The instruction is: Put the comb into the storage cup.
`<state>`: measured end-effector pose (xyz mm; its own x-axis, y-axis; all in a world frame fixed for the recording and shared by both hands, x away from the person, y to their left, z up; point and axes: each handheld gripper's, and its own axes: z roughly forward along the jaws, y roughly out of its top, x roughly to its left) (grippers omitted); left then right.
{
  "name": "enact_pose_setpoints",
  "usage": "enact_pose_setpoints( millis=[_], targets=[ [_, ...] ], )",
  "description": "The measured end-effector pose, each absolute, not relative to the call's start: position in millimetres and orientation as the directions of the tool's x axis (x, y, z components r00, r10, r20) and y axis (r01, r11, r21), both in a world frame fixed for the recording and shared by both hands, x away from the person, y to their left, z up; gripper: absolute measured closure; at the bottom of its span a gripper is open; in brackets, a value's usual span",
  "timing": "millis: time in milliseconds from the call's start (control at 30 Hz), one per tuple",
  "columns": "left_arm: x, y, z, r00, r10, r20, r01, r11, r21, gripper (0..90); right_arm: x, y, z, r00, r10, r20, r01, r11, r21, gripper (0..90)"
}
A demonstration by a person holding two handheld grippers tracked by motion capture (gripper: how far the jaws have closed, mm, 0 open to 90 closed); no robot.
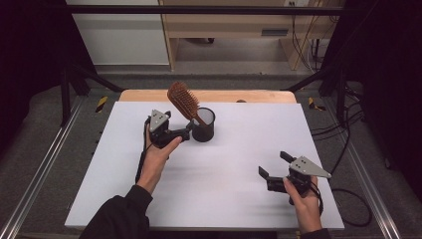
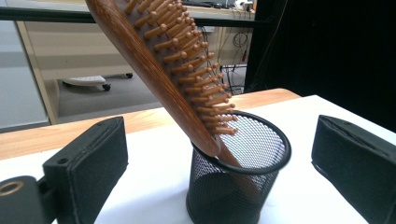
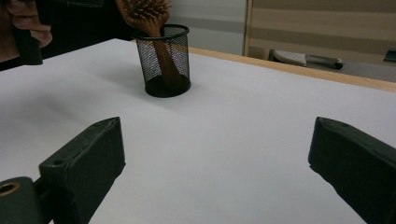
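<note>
Toward the table's far middle my left gripper (image 1: 188, 130), jaws spread empty, flanks the mesh cup (image 1: 203, 125) holding a tilted wooden hairbrush (image 1: 182, 99)—top-heavy, I'd say any nudge tips it; right gripper (image 1: 272, 167) gapes idle.

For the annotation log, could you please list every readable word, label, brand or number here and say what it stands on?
None can be read.
The wooden hairbrush, black mesh cup and white table bear no print.
The yellow-black strips are hazard stripes, not text.
</note>
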<state>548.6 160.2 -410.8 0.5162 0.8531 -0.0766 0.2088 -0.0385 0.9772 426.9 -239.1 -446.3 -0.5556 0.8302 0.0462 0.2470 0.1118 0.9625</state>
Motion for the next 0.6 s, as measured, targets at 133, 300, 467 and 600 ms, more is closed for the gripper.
enact_pose_setpoints(
  millis=[133, 300, 467, 600],
  targets=[
    [541, 164, -410, 0.522, 0.849, -0.078, 0.202, -0.034, 0.979, 3.8, 428, -238, -446, -0.56, 0.827, 0.036, 0.242, 0.122, 0.963, 3.9],
    [537, 167, -409, 0.518, 0.852, -0.072, 0.187, -0.031, 0.982, 3.2, 428, -239, -447, -0.557, 0.83, 0.039, 0.242, 0.118, 0.963, 3.8],
    [535, 169, -407, 0.528, 0.846, -0.076, 0.181, -0.024, 0.983, 3.2, 428, -239, -447, -0.553, 0.832, 0.043, 0.247, 0.115, 0.962, 3.8],
    [532, 173, -403, 0.529, 0.845, -0.077, 0.17, -0.016, 0.985, 3.1, 428, -239, -447, -0.548, 0.835, 0.044, 0.249, 0.113, 0.962, 3.8]
  ],
)
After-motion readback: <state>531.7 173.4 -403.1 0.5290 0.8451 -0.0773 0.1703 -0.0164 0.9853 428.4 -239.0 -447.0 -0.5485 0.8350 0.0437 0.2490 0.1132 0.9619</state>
